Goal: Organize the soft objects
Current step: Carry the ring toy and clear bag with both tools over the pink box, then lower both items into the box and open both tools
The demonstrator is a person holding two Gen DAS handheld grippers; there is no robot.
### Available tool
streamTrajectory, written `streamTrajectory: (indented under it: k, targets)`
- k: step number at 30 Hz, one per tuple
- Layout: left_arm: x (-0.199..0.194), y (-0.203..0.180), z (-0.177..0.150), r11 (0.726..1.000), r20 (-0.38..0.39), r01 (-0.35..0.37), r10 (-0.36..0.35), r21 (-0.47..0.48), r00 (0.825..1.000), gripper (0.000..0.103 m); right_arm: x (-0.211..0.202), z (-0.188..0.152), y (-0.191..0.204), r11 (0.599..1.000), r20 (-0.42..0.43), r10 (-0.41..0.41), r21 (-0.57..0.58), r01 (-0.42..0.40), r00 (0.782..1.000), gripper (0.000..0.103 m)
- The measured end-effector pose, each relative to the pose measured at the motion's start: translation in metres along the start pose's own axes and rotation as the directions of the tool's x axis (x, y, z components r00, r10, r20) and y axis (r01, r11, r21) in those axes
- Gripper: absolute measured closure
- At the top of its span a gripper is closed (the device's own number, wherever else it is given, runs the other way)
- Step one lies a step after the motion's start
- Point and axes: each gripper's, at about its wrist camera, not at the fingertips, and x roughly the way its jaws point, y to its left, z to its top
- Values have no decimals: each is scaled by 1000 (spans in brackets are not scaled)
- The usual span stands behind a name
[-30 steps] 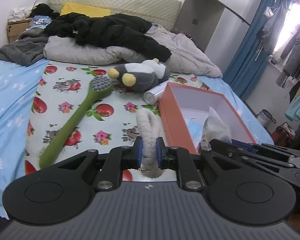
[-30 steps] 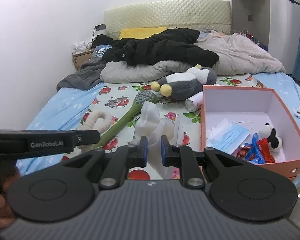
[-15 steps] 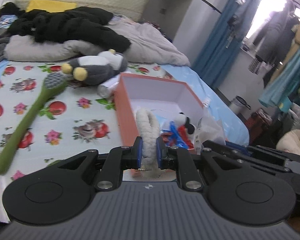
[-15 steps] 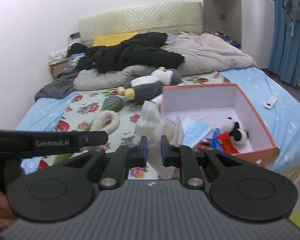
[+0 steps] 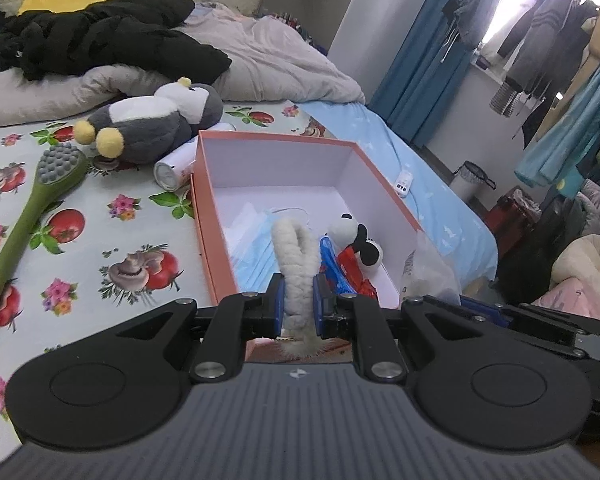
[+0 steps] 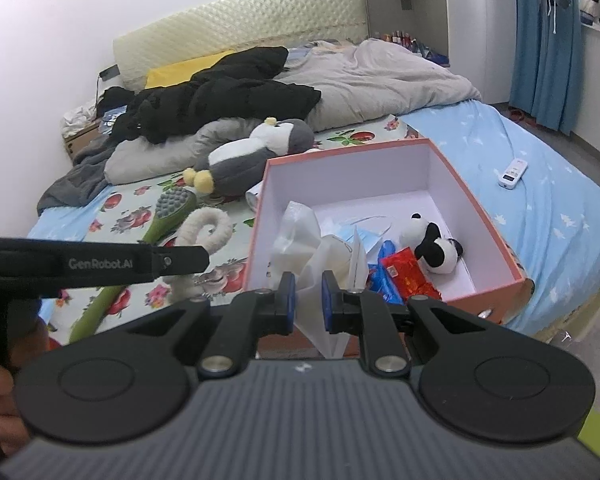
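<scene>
Both my hands have swung across the bed toward the orange box (image 5: 204, 216) over the last second. A moment ago my left claw's view looked out over the fruit-print sheet (image 5: 112, 240) with the box off to the right; now the box sits straight ahead and its open inside fills the middle of both views. I judge that the carry is nearly done and what remains is lowering and letting go inside the walls.

My left claw (image 5: 298, 304) is clenched on a fluffy white loop (image 5: 296, 256), which looks like a plush hair tie or headband, though I cannot tell which. The blue pads squeeze its lower part and the looped end stands up in front of the box's contents. In the right view that loop (image 6: 206, 228) appears beside the box's left wall, over the sheet.

My right claw (image 6: 308, 304) is clenched on a crumpled white tissue or thin plastic bag (image 6: 312, 248), the bulk of it hanging over the near part of the box.

Already in the box: a black-and-white plush toy (image 6: 432, 242), a blue face mask (image 5: 252, 256) and red and blue packets (image 6: 408, 276). Outside on the bed lie a grey penguin plush (image 5: 152, 124), a green long-handled brush (image 5: 24, 220) and a white bottle (image 5: 172, 166).
</scene>
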Motion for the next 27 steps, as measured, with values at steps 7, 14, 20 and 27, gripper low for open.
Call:
streamTrajectory:
  k: [7,14,20,27]
  targets:
    - [59,0,30,1000,-48,-17,17,-7,999,86,42,22,-27,1000,-36,6,2,-6,999,86]
    - [127,6,64,999,-94,-36,35,-1,995,86,99,44,-52,1000,-85,26,7,-26,996,86]
    - [185,11,93,999,-138,-37,39,18,990,85,156,63,-70,999,-123,50,7,-50,991,85]
    - [240,27,119,998,-151,-70,70,1,986,85,221,80,-91,999,-185,38,23,-34,982,83]
